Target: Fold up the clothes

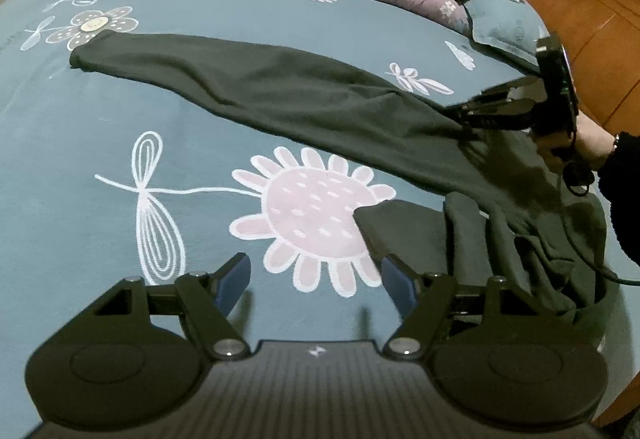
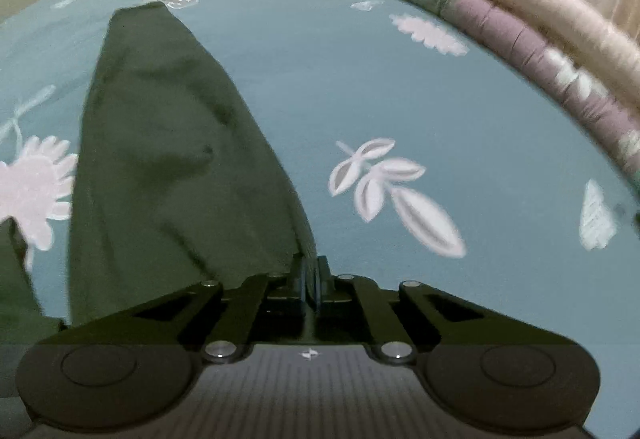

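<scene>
Right wrist: garment (image 2: 168,159) in gripper (image 2: 311,275).

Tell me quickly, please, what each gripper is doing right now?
Left gripper: open, holding nothing.
Right gripper: shut on the dark green fabric garment, pinching its edge.

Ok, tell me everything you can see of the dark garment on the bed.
The garment is dark green, of soft, matte knit-looking fabric. One long, tapering part lies flat across the bedsheet, ending in a hemmed opening by a printed flower. Its near end is bunched and rumpled, with another part folded toward the left gripper, which is open, its right finger at the fabric's edge. The right gripper is shut on the garment's edge, lifting it slightly.
</scene>
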Demonstrator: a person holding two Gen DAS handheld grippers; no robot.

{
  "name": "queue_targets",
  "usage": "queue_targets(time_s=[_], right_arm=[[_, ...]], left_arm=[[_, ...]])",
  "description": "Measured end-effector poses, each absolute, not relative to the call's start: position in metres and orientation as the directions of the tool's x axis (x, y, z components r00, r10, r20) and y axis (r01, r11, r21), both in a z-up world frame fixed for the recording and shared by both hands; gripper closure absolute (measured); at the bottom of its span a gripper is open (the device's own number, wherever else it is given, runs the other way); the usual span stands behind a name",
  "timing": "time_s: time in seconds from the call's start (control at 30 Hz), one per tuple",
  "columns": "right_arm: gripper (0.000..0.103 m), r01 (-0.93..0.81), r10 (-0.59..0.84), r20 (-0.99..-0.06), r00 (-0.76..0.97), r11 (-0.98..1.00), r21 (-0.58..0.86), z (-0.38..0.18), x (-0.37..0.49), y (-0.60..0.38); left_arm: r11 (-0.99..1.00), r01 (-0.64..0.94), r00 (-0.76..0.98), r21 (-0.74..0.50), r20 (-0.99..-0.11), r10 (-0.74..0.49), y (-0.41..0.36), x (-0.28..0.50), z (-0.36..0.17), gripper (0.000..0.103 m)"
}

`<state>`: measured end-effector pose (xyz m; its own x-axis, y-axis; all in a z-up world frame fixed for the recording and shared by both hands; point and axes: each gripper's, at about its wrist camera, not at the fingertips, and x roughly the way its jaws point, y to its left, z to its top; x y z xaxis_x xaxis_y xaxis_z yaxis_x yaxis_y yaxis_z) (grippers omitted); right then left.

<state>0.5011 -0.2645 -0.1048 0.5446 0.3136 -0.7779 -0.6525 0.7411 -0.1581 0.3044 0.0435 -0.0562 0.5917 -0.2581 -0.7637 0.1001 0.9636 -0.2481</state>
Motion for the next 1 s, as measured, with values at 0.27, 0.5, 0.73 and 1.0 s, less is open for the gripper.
queue_targets(time_s=[0.27, 0.5, 0.73, 1.0], right_arm=[[0.087, -0.470, 0.242, -0.706, 0.666, 0.871, -0.144, -0.084, 0.522, -0.270], [0.084, -0.563, 0.441, -0.708, 0.552, 0.823, 0.074, -0.071, 0.500, -0.238], [0.068, -0.612, 0.454, -0.780, 0.431, 0.782, 0.117, -0.096, 0.479, -0.192], [0.058, -0.481, 0.400, -0.778, 0.484, 0.865, 0.145, -0.086, 0.437, -0.203]], left_arm=[[0.963, 0.092, 0.607, -0.254, -0.752, -0.256, 0.051, 0.304, -0.054, 0.030], [0.960, 0.041, 0.618, -0.276, -0.748, -0.241, 0.068, 0.308, -0.058, 0.029], [0.960, 0.047, 0.623, -0.276, -0.743, -0.244, 0.087, 0.309, -0.054, 0.029], [0.967, 0.206, 0.682, -0.149, -0.687, -0.251, 0.117, 0.378, -0.037, 0.027]])
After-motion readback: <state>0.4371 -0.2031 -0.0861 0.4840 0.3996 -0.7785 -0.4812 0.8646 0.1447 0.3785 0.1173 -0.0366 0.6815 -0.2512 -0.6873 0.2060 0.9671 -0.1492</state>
